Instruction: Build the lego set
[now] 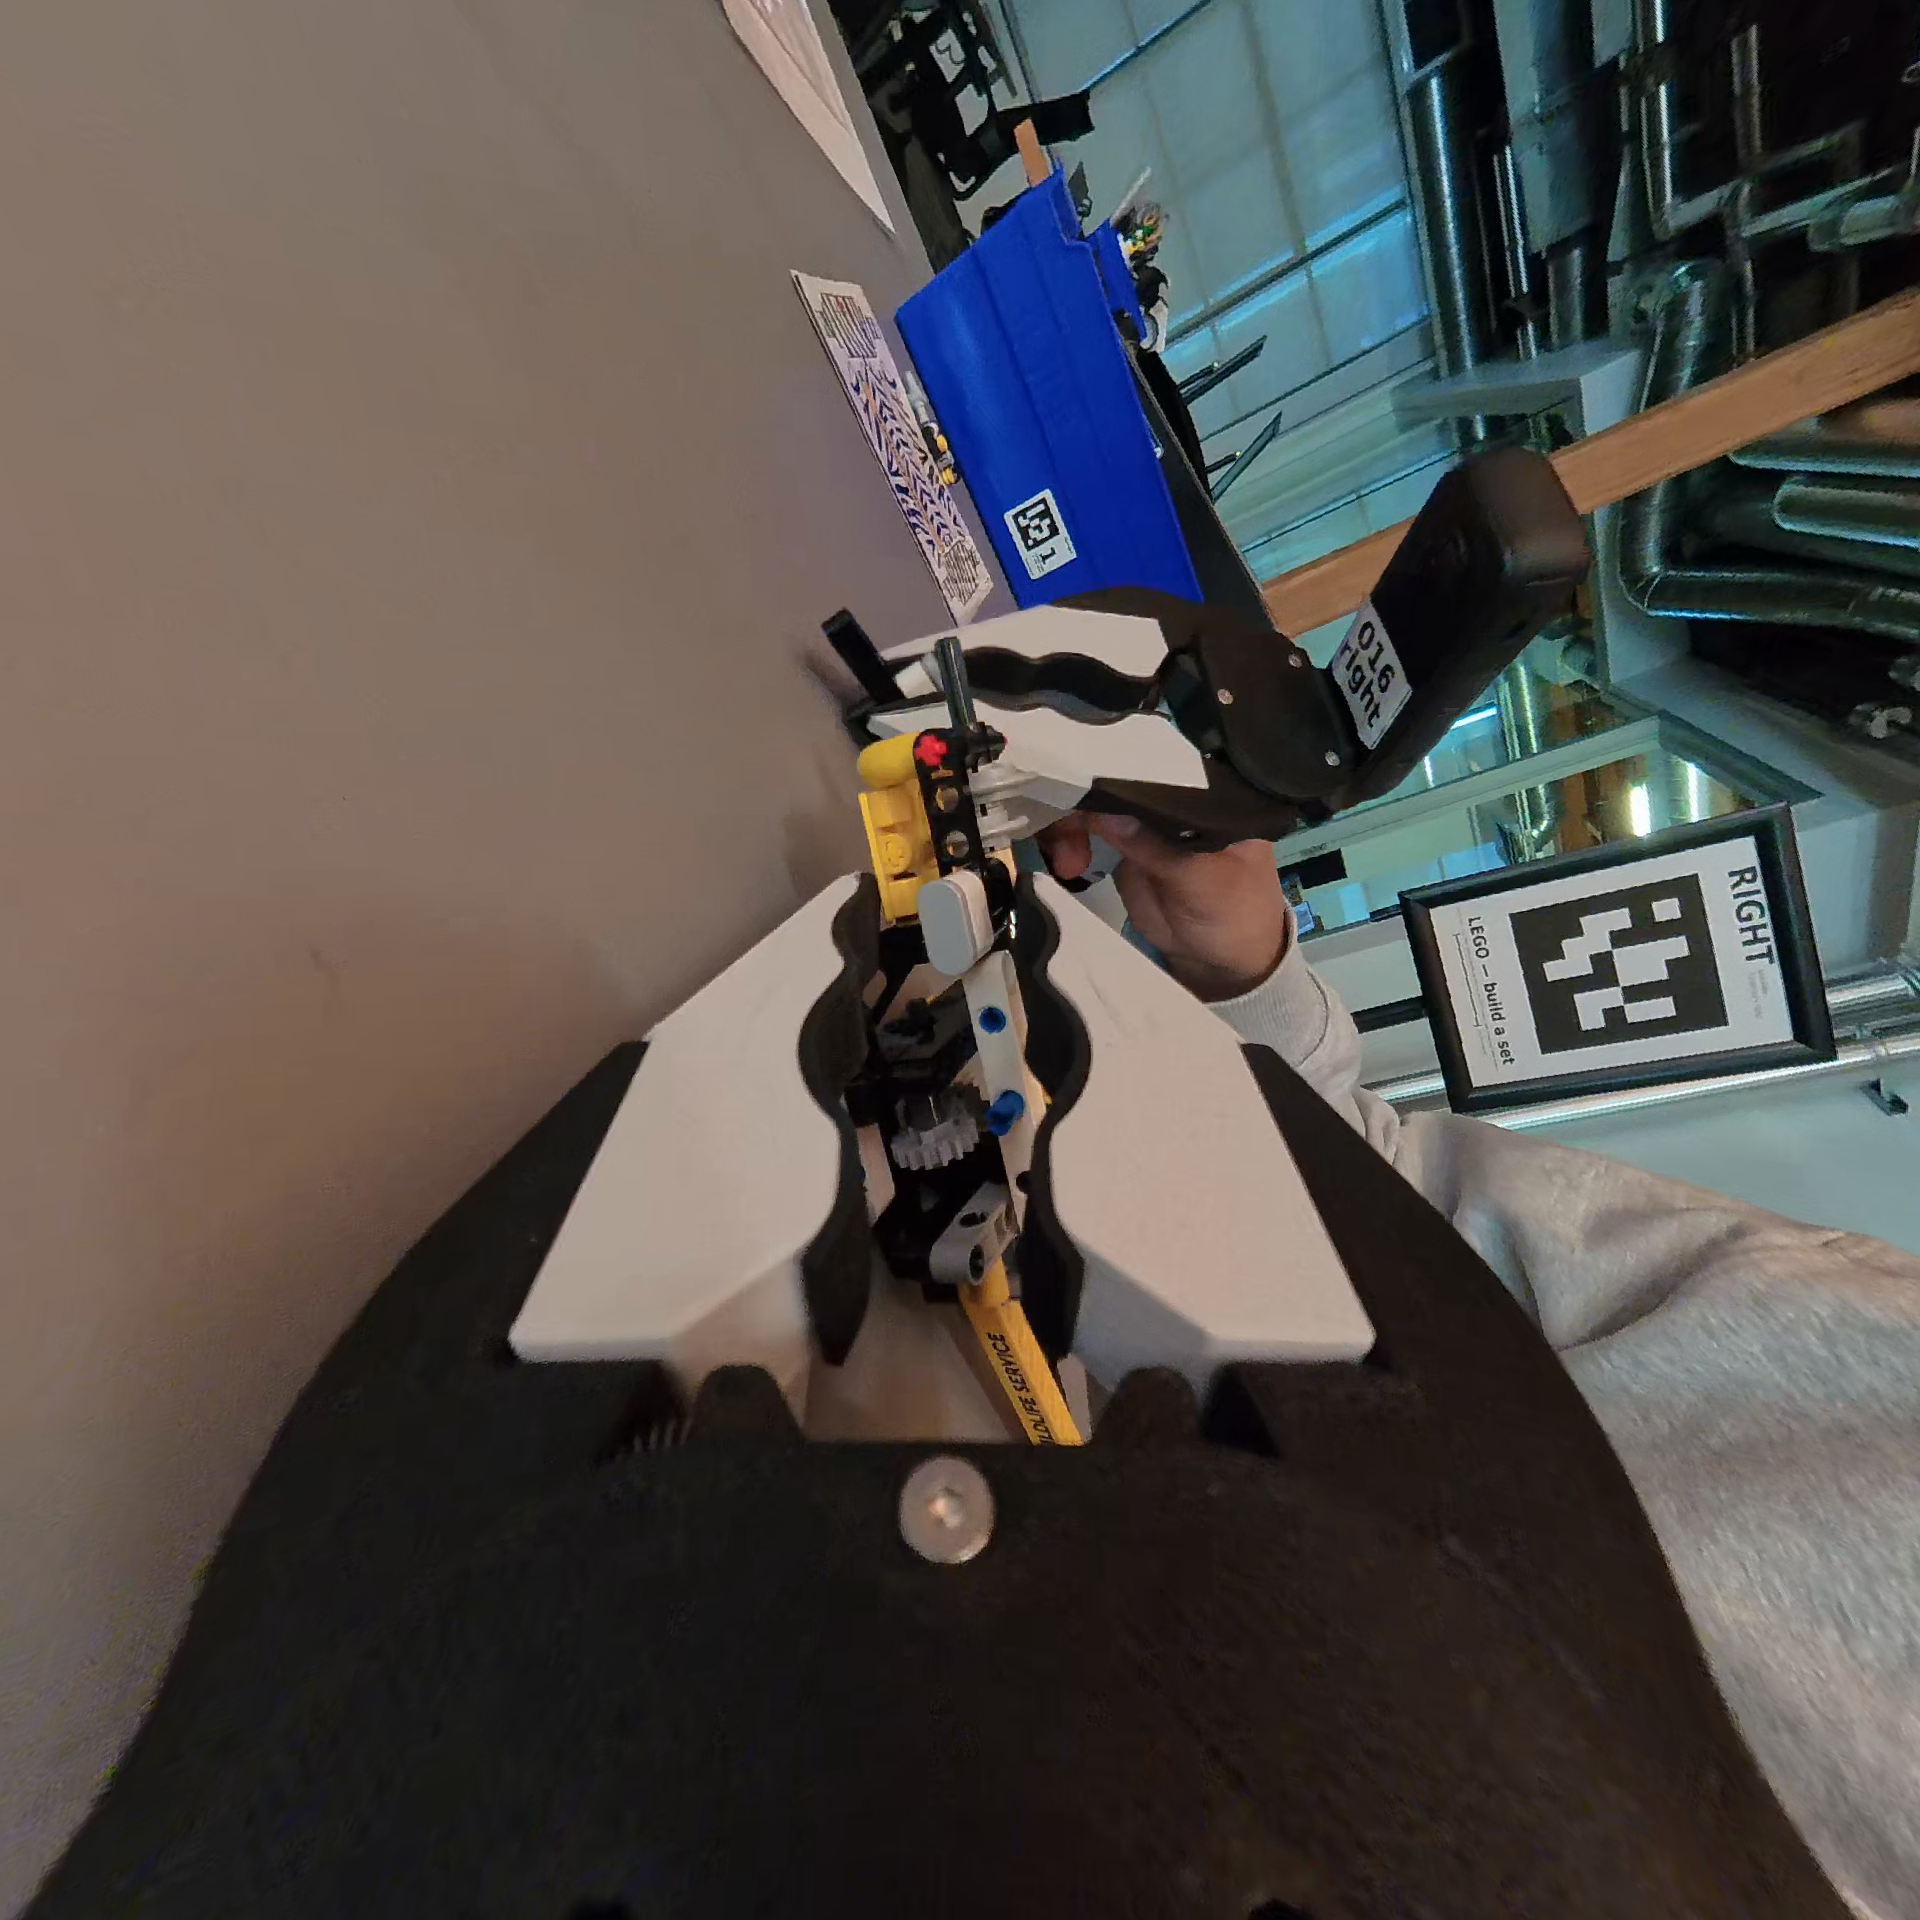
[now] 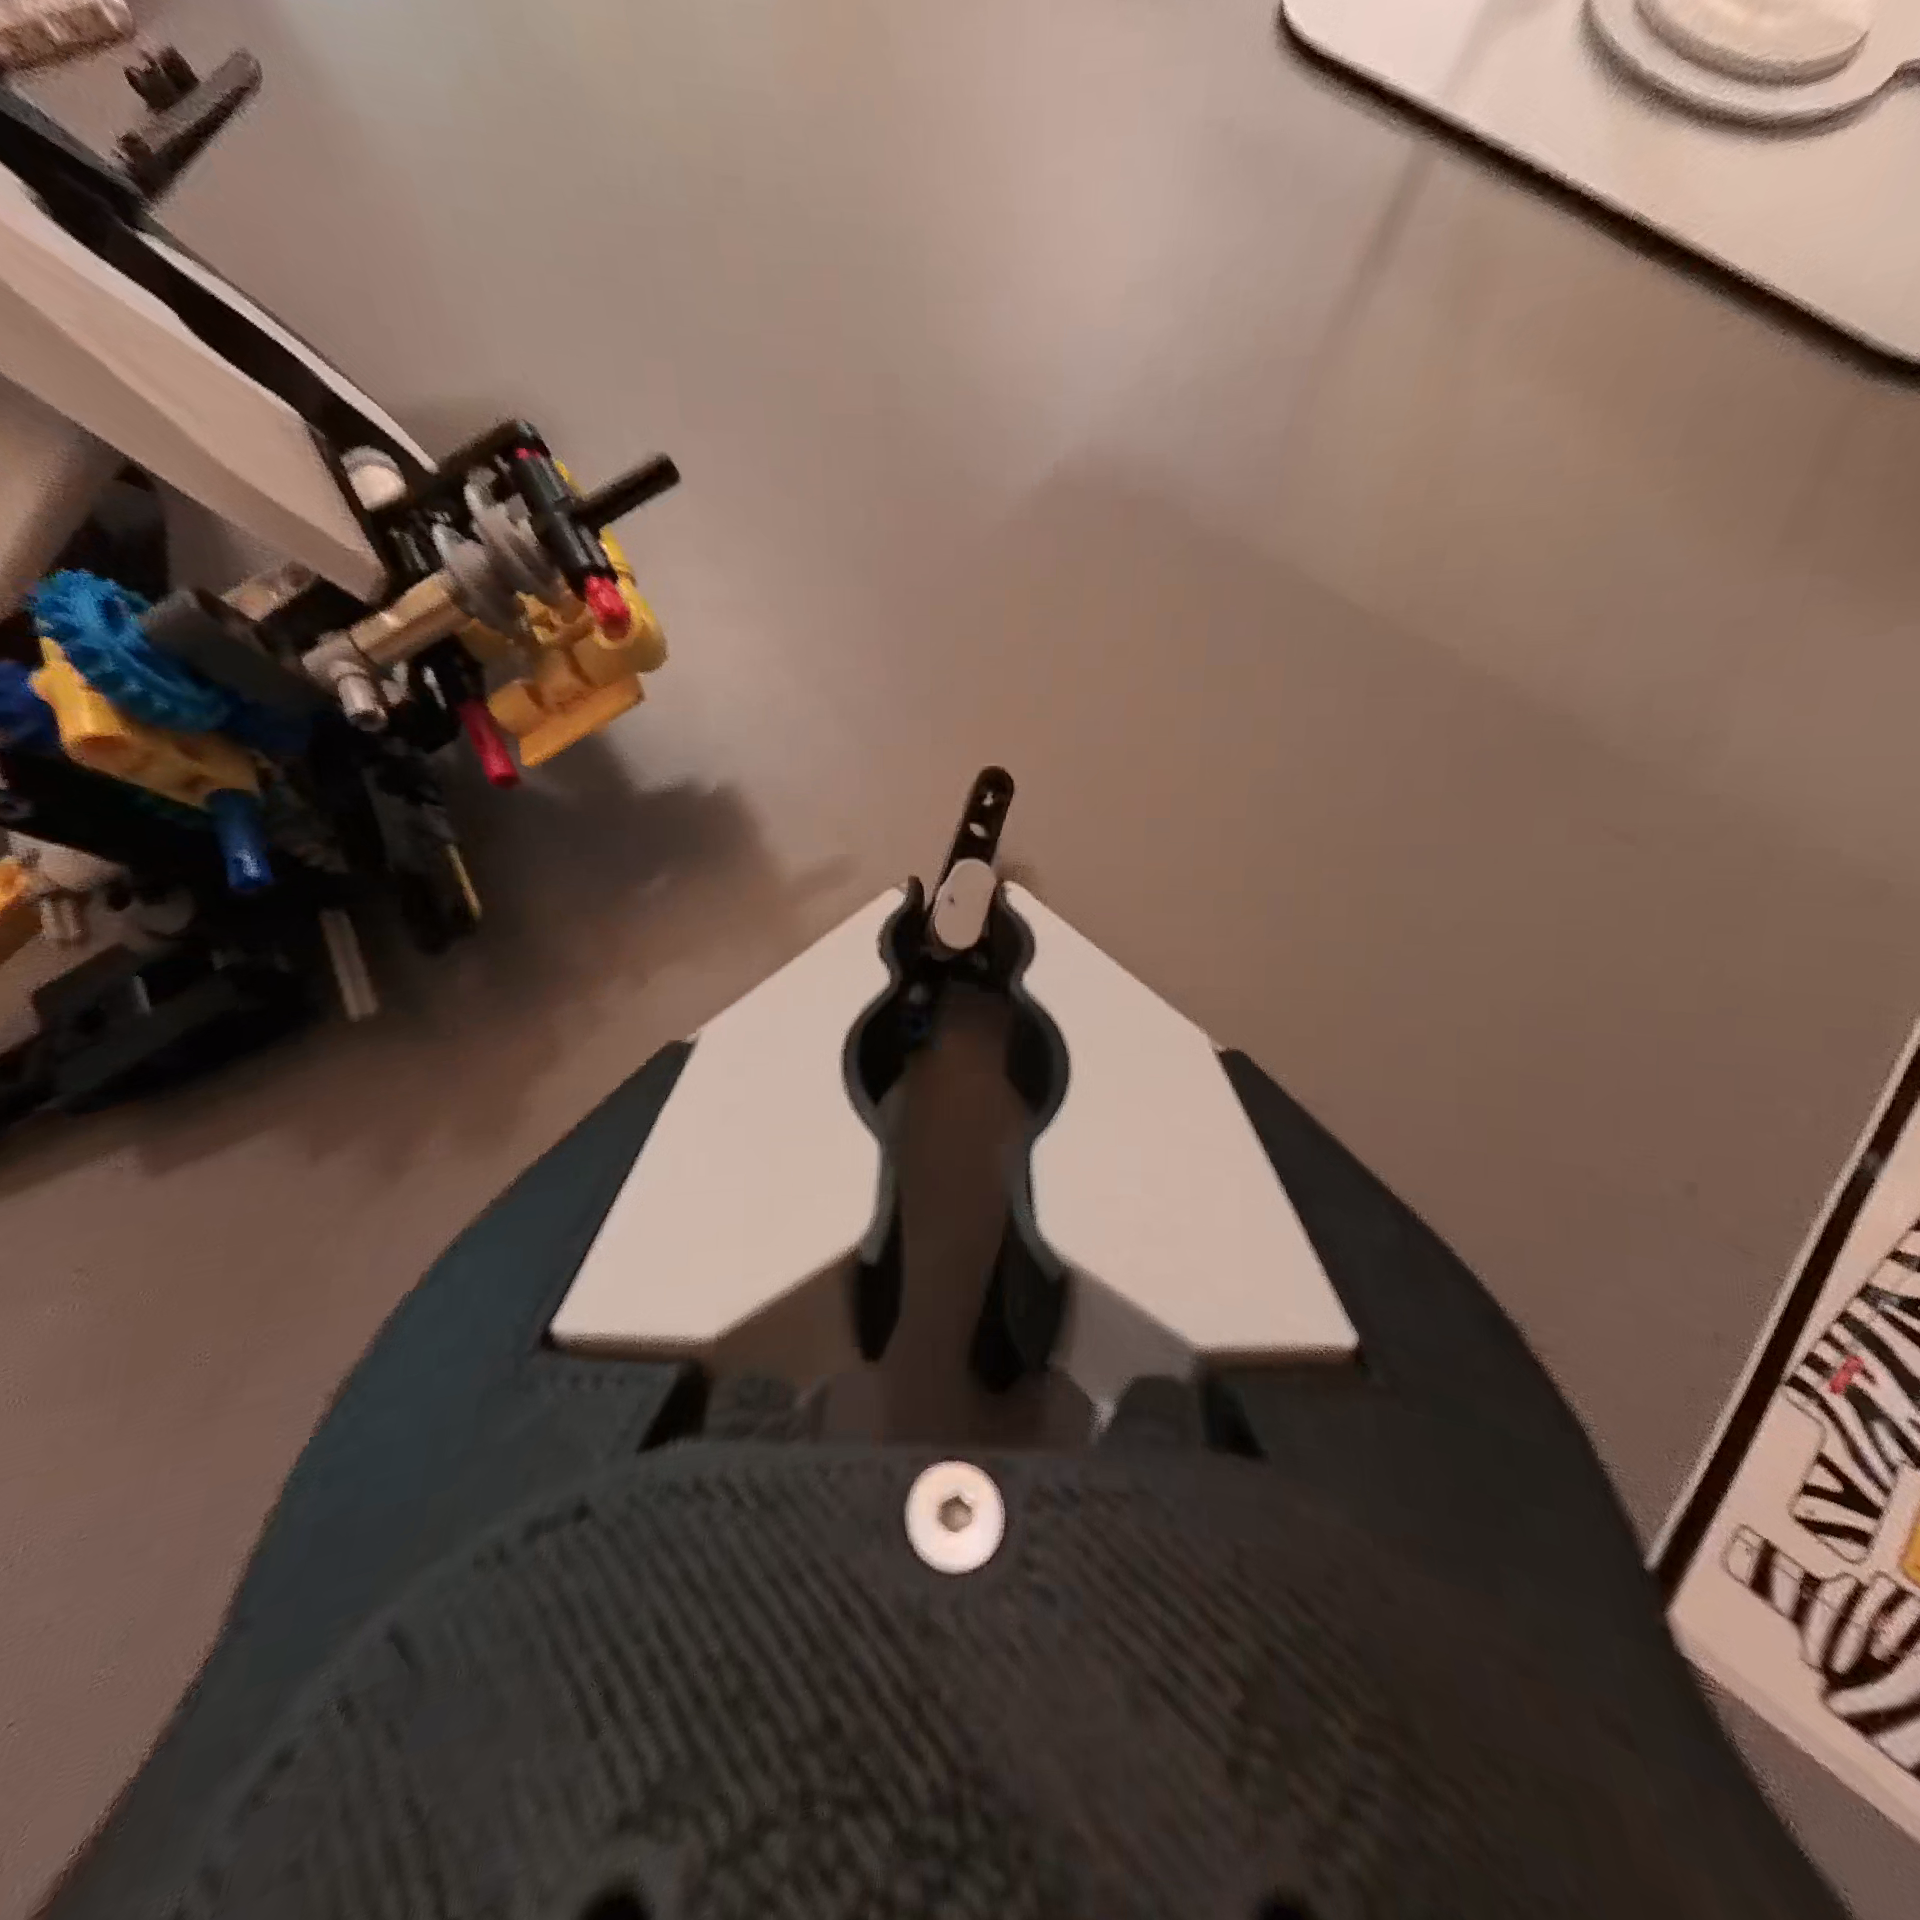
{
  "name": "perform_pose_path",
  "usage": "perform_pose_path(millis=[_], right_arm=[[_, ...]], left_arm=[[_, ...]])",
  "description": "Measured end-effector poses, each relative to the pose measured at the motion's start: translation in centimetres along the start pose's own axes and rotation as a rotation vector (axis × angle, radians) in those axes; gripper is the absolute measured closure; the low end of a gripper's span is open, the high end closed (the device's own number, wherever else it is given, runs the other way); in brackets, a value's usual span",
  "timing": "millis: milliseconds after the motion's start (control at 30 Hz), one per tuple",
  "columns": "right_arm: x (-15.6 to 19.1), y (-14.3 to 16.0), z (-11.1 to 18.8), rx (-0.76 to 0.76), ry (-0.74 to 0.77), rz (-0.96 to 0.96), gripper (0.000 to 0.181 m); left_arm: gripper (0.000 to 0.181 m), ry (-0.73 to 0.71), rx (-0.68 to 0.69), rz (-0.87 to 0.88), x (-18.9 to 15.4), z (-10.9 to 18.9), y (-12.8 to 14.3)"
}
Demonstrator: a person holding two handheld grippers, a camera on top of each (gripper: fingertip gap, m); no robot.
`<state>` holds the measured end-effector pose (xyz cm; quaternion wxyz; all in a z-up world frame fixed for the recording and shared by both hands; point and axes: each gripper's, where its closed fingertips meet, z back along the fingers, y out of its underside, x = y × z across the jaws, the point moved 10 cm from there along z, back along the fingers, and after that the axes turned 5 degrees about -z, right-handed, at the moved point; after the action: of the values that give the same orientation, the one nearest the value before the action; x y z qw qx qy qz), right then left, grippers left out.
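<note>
I note my left gripper (image 1: pixel 940 935) clamped on the lego model (image 1: pixel 951 1049), held above the grey table (image 1: pixel 416 623); my right gripper (image 2: pixel 961 904) pinches a small black-and-white piece (image 2: pixel 971 862), near the model's yellow end.

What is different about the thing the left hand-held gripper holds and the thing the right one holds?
The left hand-held gripper holds a big lego model made of many pieces: yellow, black, white and blue, with a grey gear. The right hand-held gripper holds only a small part: a thin black piece with a white one on it. The model fills the left jaws; the small part sits just at the right fingertips. Both are clamped tight.
</note>
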<state>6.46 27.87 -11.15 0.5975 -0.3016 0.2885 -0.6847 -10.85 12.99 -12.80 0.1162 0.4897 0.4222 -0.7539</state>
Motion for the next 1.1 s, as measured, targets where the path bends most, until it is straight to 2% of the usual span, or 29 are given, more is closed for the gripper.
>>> perform_pose_path(millis=[167,333,400,767,900,1100], right_arm=[[1.1,-1.6,2.1,-0.235,-0.181,-0.183,0.171],[2.8,-2.3,3.3,-0.483,-0.465,-0.503,0.172],[3.1,-2.2,3.2,-0.560,-0.523,-0.577,0.173],[4.8,0.0,1.4,-0.601,-0.615,-0.726,0.173],[4.5,0.5,1.4,-0.559,-0.585,-0.756,0.173],[3.9,2.3,1.9,-0.476,-0.535,-0.847,0.175]], left_arm=[[0.158,0.069,-0.040,-0.002,-0.2,0.4,-0.2],[0.159,0.224,-0.178,0.026,-0.6,1.3,-0.7],[0.159,0.264,-0.212,0.048,-0.6,1.4,-0.7],[0.159,0.292,-0.221,0.049,-0.7,1.2,-0.8],[0.159,0.217,-0.208,0.059,-0.4,1.3,-0.6],[0.158,0.013,-0.123,0.043,0.2,1.1,-0.4]])
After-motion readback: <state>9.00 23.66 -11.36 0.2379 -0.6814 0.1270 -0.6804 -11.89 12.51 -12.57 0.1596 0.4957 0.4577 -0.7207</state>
